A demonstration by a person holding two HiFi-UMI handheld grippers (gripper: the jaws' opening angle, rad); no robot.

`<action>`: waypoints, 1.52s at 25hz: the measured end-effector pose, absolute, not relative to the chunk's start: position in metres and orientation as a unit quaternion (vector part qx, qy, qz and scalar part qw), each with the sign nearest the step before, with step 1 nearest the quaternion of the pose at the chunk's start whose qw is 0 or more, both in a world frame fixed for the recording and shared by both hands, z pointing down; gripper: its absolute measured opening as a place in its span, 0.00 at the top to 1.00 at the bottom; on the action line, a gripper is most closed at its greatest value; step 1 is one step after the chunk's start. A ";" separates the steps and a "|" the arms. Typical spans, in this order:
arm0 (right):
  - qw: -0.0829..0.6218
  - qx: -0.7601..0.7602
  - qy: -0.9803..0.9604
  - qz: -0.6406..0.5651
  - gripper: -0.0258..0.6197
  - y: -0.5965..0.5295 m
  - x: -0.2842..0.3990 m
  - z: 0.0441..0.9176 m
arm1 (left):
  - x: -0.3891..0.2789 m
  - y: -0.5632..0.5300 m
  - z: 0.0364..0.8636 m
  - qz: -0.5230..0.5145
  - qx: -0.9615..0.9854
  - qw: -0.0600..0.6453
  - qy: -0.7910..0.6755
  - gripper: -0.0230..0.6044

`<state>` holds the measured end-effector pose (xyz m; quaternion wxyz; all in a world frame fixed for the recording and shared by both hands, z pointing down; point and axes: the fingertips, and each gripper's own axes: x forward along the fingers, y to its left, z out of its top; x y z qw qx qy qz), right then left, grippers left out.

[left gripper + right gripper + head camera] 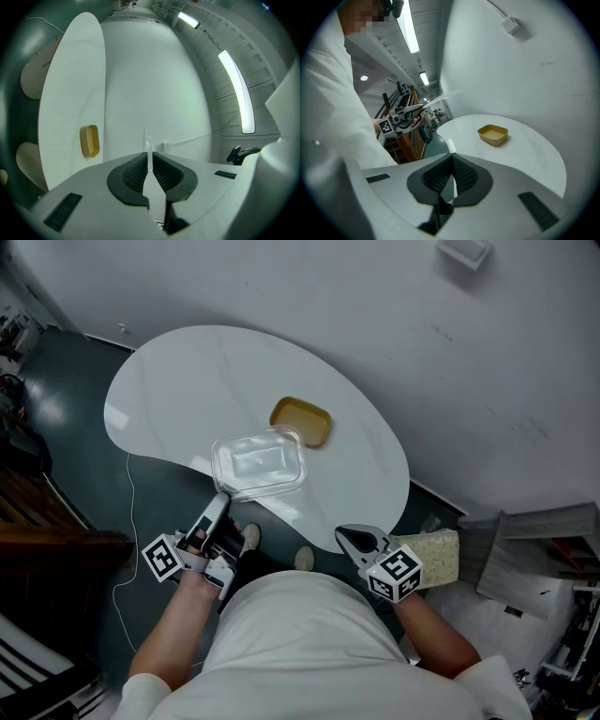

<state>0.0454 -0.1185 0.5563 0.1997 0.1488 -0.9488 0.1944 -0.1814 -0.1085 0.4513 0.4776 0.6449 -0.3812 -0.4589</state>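
My left gripper is shut on the near edge of a clear plastic lid, which hangs over the near rim of the white table. In the left gripper view the lid shows edge-on between the shut jaws of the left gripper. A shallow yellow container sits on the table just beyond the lid, and shows also in the gripper views. My right gripper hovers shut at the table's near right edge, with nothing clearly held. From there I see the left gripper and the lid.
A white box is fixed on the wall behind the table. A pale foam block lies on the floor at right, beside stacked papers. Dark wooden furniture stands at left. A thin cable runs over the dark floor.
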 end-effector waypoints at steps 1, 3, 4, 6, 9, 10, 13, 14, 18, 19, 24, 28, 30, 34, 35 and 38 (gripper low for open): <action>0.200 0.148 -0.949 0.194 0.95 -0.118 0.045 0.556 | -0.181 -0.108 0.451 -0.458 0.645 0.478 -0.381 0.89; 0.200 0.147 -0.949 0.193 0.95 -0.117 0.043 0.555 | -0.181 -0.108 0.451 -0.458 0.646 0.479 -0.380 0.89; 0.200 0.147 -0.949 0.192 0.95 -0.116 0.043 0.555 | -0.180 -0.108 0.450 -0.458 0.646 0.479 -0.379 0.89; 0.201 0.147 -0.949 0.191 0.95 -0.114 0.044 0.555 | -0.180 -0.108 0.449 -0.458 0.647 0.478 -0.378 0.89; 0.201 0.150 -0.949 0.191 0.95 -0.114 0.045 0.555 | -0.179 -0.108 0.447 -0.458 0.649 0.478 -0.374 0.89; 0.202 0.151 -0.949 0.191 0.95 -0.114 0.046 0.555 | -0.178 -0.109 0.446 -0.458 0.650 0.478 -0.373 0.89; 0.202 0.152 -0.949 0.190 0.95 -0.113 0.046 0.555 | -0.176 -0.108 0.446 -0.457 0.651 0.479 -0.371 0.89; 0.202 0.152 -0.949 0.190 0.95 -0.114 0.046 0.554 | -0.176 -0.108 0.445 -0.457 0.651 0.479 -0.371 0.89; 0.200 0.152 -0.949 0.189 0.95 -0.115 0.046 0.554 | -0.174 -0.109 0.442 -0.456 0.654 0.479 -0.367 0.89; 0.200 0.152 -0.949 0.190 0.95 -0.114 0.046 0.554 | -0.173 -0.109 0.441 -0.455 0.655 0.480 -0.366 0.89; 0.200 0.152 -0.949 0.191 0.95 -0.113 0.048 0.557 | -0.169 -0.109 0.443 -0.451 0.657 0.481 -0.366 0.89; 0.201 0.152 -0.949 0.191 0.95 -0.112 0.050 0.558 | -0.167 -0.110 0.443 -0.449 0.657 0.483 -0.365 0.89; 0.202 0.152 -0.948 0.192 0.95 -0.113 0.051 0.559 | -0.165 -0.112 0.444 -0.448 0.658 0.483 -0.364 0.89; 0.201 0.153 -0.948 0.191 0.95 -0.116 0.053 0.560 | -0.162 -0.115 0.445 -0.445 0.660 0.484 -0.364 0.89; 0.201 0.153 -0.949 0.191 0.95 -0.117 0.053 0.560 | -0.161 -0.116 0.445 -0.444 0.660 0.484 -0.364 0.89; 0.202 0.153 -0.949 0.190 0.95 -0.120 0.054 0.561 | -0.160 -0.121 0.447 -0.440 0.662 0.485 -0.365 0.89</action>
